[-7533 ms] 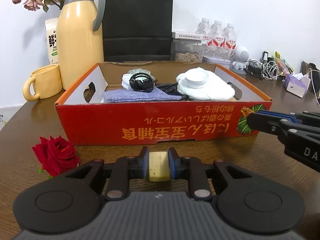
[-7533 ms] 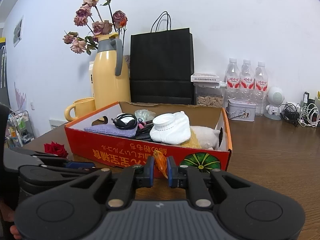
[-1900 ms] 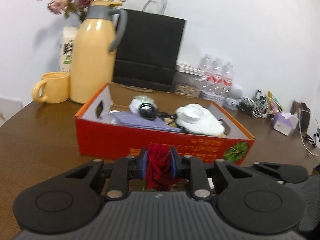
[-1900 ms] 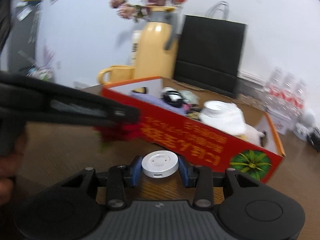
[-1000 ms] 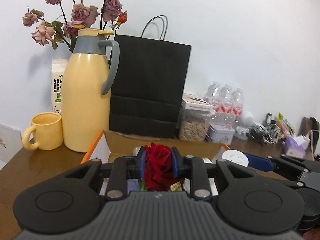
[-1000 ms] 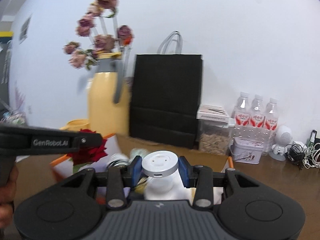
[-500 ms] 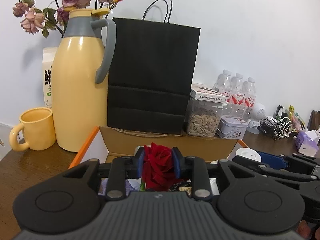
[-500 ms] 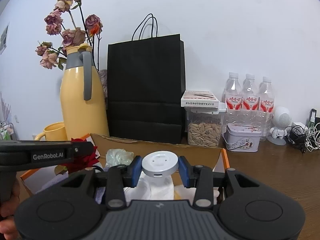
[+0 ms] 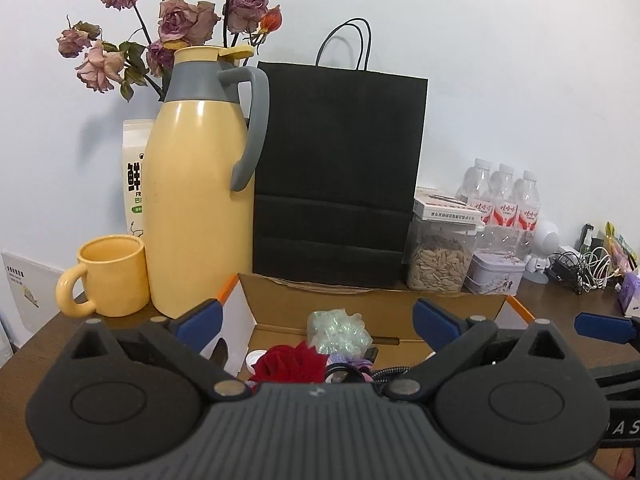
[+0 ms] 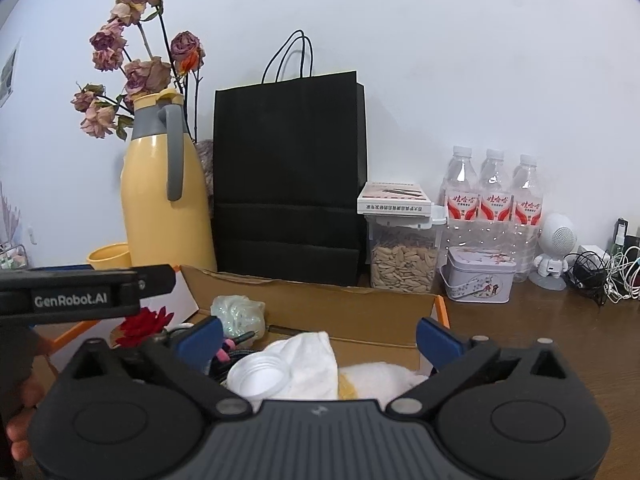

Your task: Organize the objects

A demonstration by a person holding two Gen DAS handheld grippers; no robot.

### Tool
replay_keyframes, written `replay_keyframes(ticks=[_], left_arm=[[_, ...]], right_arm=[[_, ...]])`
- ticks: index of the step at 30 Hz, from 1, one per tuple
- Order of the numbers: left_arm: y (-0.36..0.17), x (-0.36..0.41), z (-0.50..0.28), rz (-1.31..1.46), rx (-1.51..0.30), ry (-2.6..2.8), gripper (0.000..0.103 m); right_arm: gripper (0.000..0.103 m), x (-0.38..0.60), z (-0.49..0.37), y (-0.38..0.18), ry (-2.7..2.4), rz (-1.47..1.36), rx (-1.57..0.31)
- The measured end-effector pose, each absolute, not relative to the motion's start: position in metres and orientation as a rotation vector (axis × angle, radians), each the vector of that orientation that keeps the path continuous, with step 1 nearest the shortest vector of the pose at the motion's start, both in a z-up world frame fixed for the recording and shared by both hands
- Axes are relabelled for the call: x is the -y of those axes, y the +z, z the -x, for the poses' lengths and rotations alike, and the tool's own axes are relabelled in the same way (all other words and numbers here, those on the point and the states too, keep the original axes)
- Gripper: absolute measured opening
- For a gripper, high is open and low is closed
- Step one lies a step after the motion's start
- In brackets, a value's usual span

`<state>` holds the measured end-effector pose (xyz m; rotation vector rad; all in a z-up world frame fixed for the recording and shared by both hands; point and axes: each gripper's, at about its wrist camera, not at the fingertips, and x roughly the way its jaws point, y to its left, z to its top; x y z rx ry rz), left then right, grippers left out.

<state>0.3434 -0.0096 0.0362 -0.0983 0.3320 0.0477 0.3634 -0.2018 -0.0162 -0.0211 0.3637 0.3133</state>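
While both hand-held grippers, left [image 9: 316, 318] and right [image 10: 318, 338], are spread wide and empty, the red rose [image 9: 289, 365] lies inside the cardboard box [image 9: 360, 306]; petals could be crushed if further objects are dropped on top.

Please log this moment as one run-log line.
left claw: open, just released | red rose: in cardboard box | right claw: open, just released

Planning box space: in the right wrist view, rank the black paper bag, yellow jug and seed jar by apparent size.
1. black paper bag
2. yellow jug
3. seed jar
All stand at similar depth, so the ranking seems reliable.
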Motion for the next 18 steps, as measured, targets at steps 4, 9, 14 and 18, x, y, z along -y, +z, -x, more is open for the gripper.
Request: replay_keyframes(ticks=[4, 9, 14, 18], left_arm=[[0.036, 0.011, -0.343, 0.094, -0.331, 0.043, 0.103], [0.038, 0.011, -0.340, 0.093, -0.324, 0.038, 0.103], [0.046, 0.012, -0.328, 0.098, -0.317, 0.021, 0.103], [0.056, 0.012, -0.311, 0.088, -0.294, 0.022, 0.103]], right_arm=[[0.103, 0.202, -0.363, -0.016, 0.315, 0.020, -0.365], [0.103, 0.202, -0.360, -0.014, 0.310, 0.019, -0.361], [0.103, 0.203, -0.351, -0.008, 0.306, 0.015, -0.339], [0.103, 0.203, -0.334, 0.004, 0.297, 0.022, -0.304]])
